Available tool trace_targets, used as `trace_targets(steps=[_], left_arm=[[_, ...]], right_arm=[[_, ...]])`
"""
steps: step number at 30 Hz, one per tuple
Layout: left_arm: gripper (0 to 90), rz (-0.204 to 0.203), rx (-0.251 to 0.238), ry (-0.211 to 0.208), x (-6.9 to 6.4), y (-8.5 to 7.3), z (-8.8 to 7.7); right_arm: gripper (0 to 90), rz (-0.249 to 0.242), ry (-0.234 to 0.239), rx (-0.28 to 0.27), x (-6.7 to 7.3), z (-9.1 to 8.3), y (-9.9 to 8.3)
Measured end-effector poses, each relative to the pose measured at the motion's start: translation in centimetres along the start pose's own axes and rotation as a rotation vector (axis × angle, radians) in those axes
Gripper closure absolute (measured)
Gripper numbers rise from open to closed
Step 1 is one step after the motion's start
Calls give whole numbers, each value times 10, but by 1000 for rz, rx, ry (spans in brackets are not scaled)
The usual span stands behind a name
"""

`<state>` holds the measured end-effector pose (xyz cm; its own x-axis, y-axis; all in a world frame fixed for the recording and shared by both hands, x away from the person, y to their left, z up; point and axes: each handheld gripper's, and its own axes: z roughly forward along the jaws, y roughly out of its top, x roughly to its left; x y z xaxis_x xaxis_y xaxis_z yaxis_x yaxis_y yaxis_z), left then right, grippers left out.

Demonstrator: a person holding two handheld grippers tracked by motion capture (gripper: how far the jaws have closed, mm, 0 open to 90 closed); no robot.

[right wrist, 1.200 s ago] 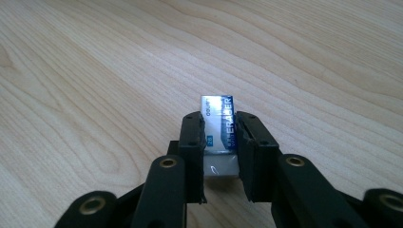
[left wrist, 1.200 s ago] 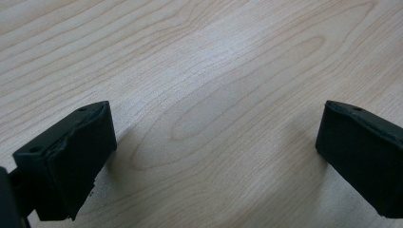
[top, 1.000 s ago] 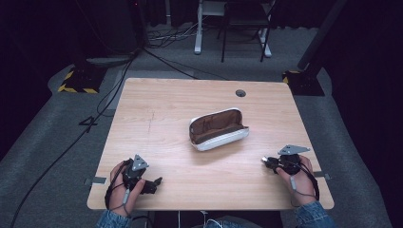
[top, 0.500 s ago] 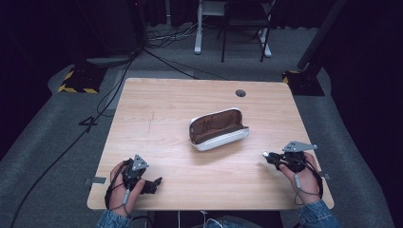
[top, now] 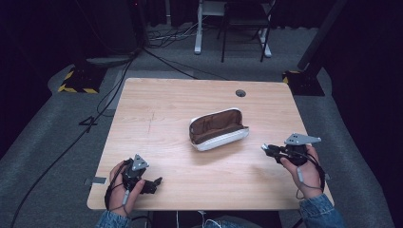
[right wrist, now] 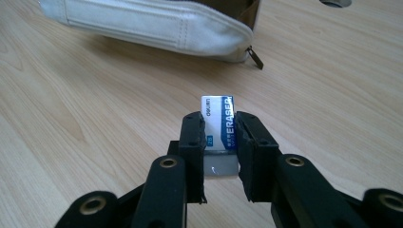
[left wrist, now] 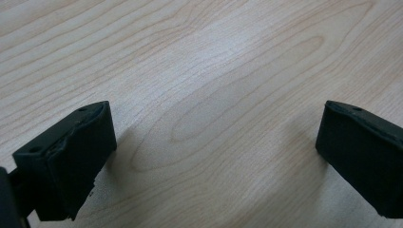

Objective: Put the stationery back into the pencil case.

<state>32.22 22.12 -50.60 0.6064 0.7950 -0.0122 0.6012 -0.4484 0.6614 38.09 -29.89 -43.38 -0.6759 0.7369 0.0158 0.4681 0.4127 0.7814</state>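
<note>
Fingers [right wrist: 192, 137] of the right gripper [right wrist: 219, 135] are clamped on a small white-and-blue eraser [right wrist: 217, 121], which stands upright between them, clear of the counter [top: 166, 114]; the pickup, I'd say, is done. Ahead of it, toward the middle of the counter, lies the open pencil case [top: 217, 129], its brown lining showing and its zip pull hanging at the near end; nothing is in it that I can make out. Carrying the eraser over and dropping it in looks like what remains; the left gripper [top: 151, 183] rests near the counter's front edge, its fingers [left wrist: 71, 161] spread wide over bare wood.
</note>
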Motion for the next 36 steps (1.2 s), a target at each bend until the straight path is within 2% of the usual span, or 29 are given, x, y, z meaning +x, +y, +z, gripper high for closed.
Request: trace_targets(steps=[7,16,23,28,36], left_arm=[[1,2,0,0,0,0,0],[1,3,0,0,0,0,0],[1,0,0,0,0,0,0],[1,3,0,1,0,0,0],[1,4,0,1,0,0,0]], right_arm=[[737,-33,21,-15,2,2,20],[737,-77,48,-23,3,13,48],[737,-113,76,-33,9,23,74],[737,-143,96,-18,15,33,94],[737,-145,134,-15,22,50,116]])
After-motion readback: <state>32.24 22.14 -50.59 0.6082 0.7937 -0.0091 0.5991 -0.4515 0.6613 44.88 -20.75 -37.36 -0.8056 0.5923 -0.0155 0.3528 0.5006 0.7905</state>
